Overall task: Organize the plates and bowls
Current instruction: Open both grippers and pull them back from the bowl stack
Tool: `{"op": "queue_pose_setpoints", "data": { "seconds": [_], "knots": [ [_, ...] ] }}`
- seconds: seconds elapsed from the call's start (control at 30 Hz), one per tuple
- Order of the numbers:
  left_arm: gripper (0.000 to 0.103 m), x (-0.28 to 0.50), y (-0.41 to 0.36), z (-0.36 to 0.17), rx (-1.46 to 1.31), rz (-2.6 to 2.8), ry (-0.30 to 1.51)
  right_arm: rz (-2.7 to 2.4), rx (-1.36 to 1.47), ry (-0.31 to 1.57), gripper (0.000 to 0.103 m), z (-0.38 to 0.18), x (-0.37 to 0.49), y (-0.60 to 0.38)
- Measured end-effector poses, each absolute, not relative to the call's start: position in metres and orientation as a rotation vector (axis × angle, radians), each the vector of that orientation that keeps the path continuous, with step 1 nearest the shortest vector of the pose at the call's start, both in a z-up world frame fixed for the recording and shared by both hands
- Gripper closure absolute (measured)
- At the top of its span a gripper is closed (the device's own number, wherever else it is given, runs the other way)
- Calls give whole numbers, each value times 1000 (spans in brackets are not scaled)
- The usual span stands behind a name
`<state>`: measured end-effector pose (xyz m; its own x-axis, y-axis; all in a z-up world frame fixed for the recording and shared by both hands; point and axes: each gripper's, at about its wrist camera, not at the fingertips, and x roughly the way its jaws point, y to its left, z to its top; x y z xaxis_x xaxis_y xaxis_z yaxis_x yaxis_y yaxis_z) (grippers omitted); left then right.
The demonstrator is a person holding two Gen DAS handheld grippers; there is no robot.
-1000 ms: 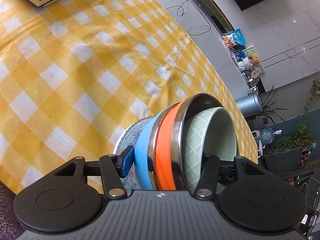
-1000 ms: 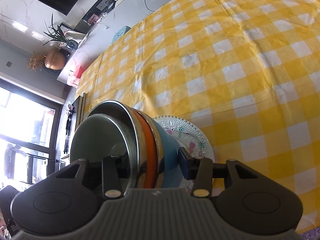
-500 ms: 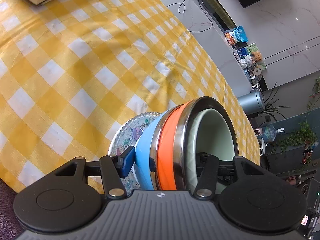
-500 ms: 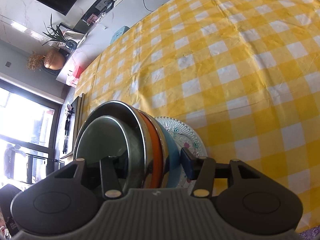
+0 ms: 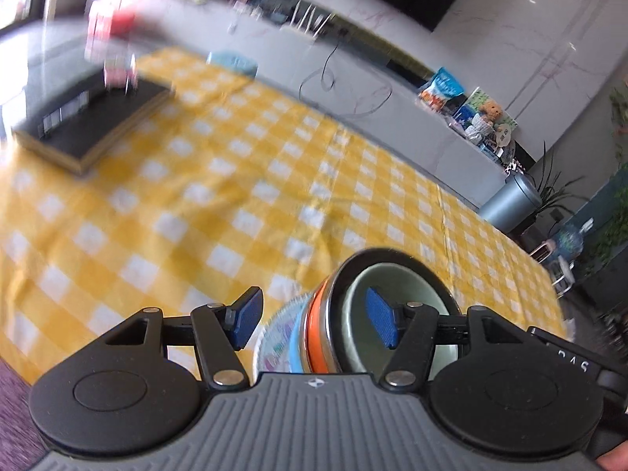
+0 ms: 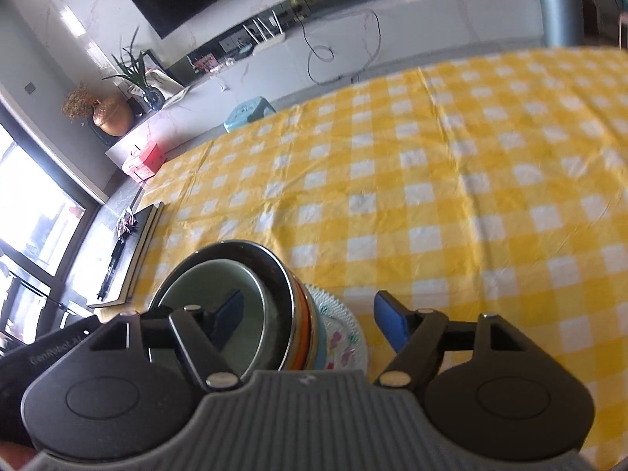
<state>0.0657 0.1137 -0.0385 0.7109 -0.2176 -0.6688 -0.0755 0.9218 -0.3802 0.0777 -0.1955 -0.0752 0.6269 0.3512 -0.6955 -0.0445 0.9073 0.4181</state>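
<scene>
Both sets of jaws have just been opening and have come off the stack: left gripper (image 5: 314, 324) and right gripper (image 6: 310, 324) stand wide, holding nothing. Nested bowls (image 5: 396, 314) rest on patterned glass plate (image 6: 341, 333) on yellow checked tablecloth (image 5: 196, 216). Judged heavy, slippery, breakable; best grasped low, at opposite rims.

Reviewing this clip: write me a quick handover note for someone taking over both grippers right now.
Left gripper: open, jaws just widened, pads clear of the stack.
Right gripper: open too, jaws just widened, nothing gripped.
Things: green bowl nested in the steel bowl, then orange bowl and blue bowl, all on the patterned plate at the near edge of the checked tablecloth.
Done: the stack is built and released.
Left: pull both grippers clear; a dark book lies far off, not part of the job.
</scene>
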Motion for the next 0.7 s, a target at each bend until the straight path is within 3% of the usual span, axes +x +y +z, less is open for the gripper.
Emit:
{"op": "queue_pose_setpoints", "data": {
  "seconds": [0.33,0.7],
  "knots": [
    [33,-5,71,16,-12,-130,534,242,180,699,23,-42,24,-203],
    [23,-40,47,15,154,-50,478,205,88,567,15,-34,-44,-203]
  ]
}}
